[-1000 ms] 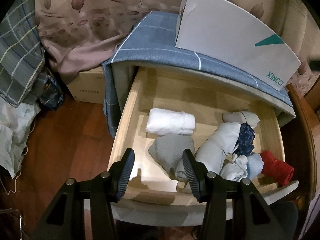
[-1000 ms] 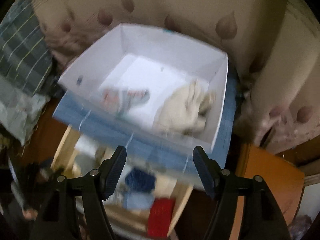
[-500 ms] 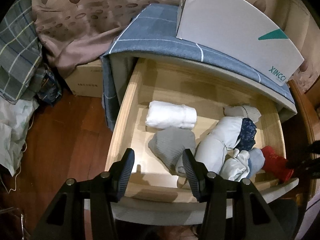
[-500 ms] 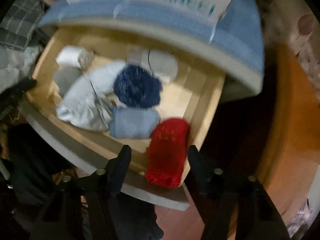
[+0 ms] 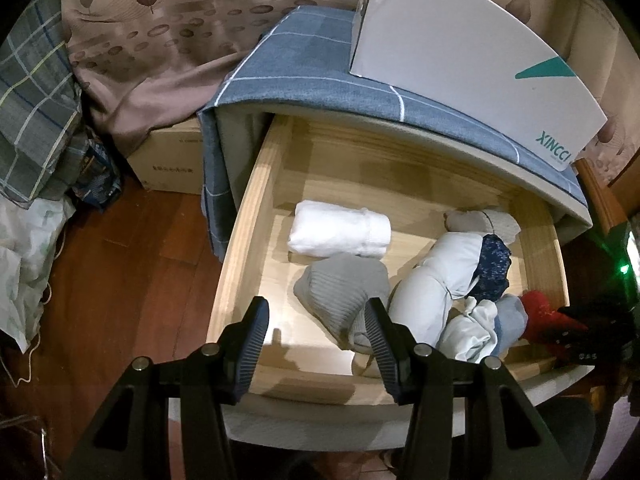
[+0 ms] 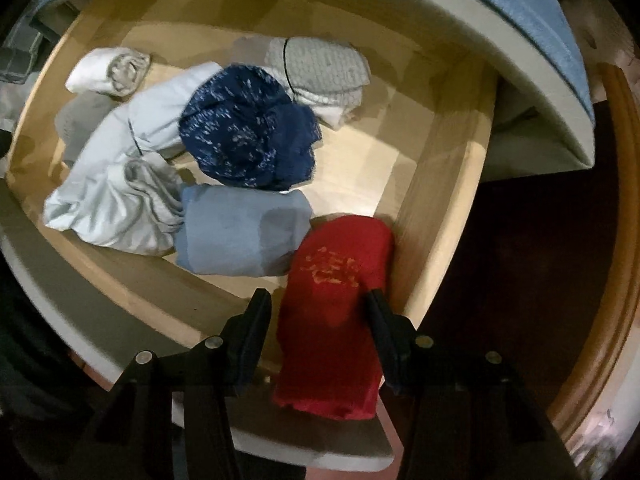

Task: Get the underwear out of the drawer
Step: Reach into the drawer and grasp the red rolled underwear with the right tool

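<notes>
The wooden drawer (image 5: 256,216) stands pulled open and holds several rolled garments. A red underwear roll (image 6: 336,304) lies at the drawer's front right corner, also seen in the left wrist view (image 5: 538,312). My right gripper (image 6: 318,304) is open with one finger on each side of the red roll, low over it. My left gripper (image 5: 316,312) is open and empty, above the drawer's front left, over a grey roll (image 5: 344,296). A white roll (image 5: 340,234), a dark blue patterned roll (image 6: 248,128) and a light blue roll (image 6: 244,236) lie nearby.
A white XINCCI box (image 5: 472,56) stands on the blue checked cloth (image 5: 304,64) covering the cabinet top. A cardboard box (image 5: 172,164) and piled fabric (image 5: 36,92) sit on the wooden floor at the left. A wooden frame (image 6: 616,240) is to the drawer's right.
My right gripper swung down from the white box on top into the drawer and closed in around the red roll. My left gripper stayed nearly still over the grey roll.
</notes>
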`<action>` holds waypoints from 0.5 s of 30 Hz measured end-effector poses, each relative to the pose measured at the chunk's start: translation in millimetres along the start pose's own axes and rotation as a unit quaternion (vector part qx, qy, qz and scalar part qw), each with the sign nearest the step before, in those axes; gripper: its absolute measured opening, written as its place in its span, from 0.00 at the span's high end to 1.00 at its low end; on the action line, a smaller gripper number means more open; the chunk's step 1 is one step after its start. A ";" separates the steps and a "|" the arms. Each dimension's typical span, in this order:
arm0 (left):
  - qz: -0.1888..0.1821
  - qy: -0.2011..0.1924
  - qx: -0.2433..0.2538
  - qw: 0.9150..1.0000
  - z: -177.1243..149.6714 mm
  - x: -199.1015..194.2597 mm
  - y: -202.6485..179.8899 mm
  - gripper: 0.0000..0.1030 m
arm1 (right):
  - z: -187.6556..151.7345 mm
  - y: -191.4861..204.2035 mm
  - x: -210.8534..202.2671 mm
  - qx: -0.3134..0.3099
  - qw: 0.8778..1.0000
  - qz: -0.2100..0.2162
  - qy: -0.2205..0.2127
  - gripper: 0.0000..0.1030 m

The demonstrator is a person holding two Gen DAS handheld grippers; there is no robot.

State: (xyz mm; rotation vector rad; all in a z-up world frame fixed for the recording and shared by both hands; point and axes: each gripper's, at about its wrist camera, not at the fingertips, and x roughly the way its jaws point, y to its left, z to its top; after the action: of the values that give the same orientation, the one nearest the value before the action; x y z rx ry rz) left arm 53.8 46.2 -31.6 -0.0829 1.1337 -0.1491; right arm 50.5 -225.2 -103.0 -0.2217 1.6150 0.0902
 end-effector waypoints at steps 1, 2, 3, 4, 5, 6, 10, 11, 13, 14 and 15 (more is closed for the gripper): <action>-0.002 0.001 0.000 1.000 0.1 0.4 0.3 0.51 | 1.6 1.0 2.6 -0.004 1.000 -0.004 0.003 0.55; -0.002 0.002 -0.001 1.000 0.4 0.5 0.5 0.51 | 1.6 1.8 5.0 -0.008 1.000 -0.009 0.005 0.55; -0.002 0.002 0.000 1.000 0.5 0.4 0.1 0.51 | 1.7 2.6 8.2 -0.012 1.000 -0.014 0.007 0.55; -0.003 0.002 0.000 1.000 0.7 0.5 -0.1 0.51 | 2.1 2.7 11.4 -0.013 1.000 -0.018 0.011 0.55; -0.004 0.003 0.000 1.000 0.9 0.5 -0.2 0.51 | 1.8 2.8 13.3 -0.012 1.000 -0.019 0.011 0.54; -0.004 0.003 0.000 1.000 0.9 0.5 -0.3 0.51 | 2.3 2.5 14.4 -0.010 1.000 -0.019 0.010 0.53; -0.003 0.005 0.001 1.000 1.0 1.0 -0.8 0.51 | 3.9 4.8 21.5 -0.018 0.999 -0.029 0.013 0.52; -0.003 0.005 0.001 1.000 0.8 0.7 -0.8 0.51 | 3.3 5.8 24.7 -0.022 0.999 -0.031 0.012 0.52; -0.004 0.006 0.001 1.000 0.7 0.8 -0.6 0.51 | 3.0 7.4 30.8 -0.029 0.999 -0.040 0.014 0.52; -0.004 0.006 0.001 1.000 0.8 0.8 -0.8 0.51 | 1.9 8.5 34.2 -0.030 0.998 -0.043 0.015 0.52; -0.004 0.006 0.001 1.000 0.9 0.6 -0.6 0.51 | 1.2 7.9 36.4 -0.026 0.999 -0.042 0.014 0.53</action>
State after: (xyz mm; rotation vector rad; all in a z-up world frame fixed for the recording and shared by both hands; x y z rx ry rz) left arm 54.9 45.5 -31.7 -0.0847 1.1454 -0.1576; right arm 48.6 -220.4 -139.9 -0.3319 1.6302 0.0658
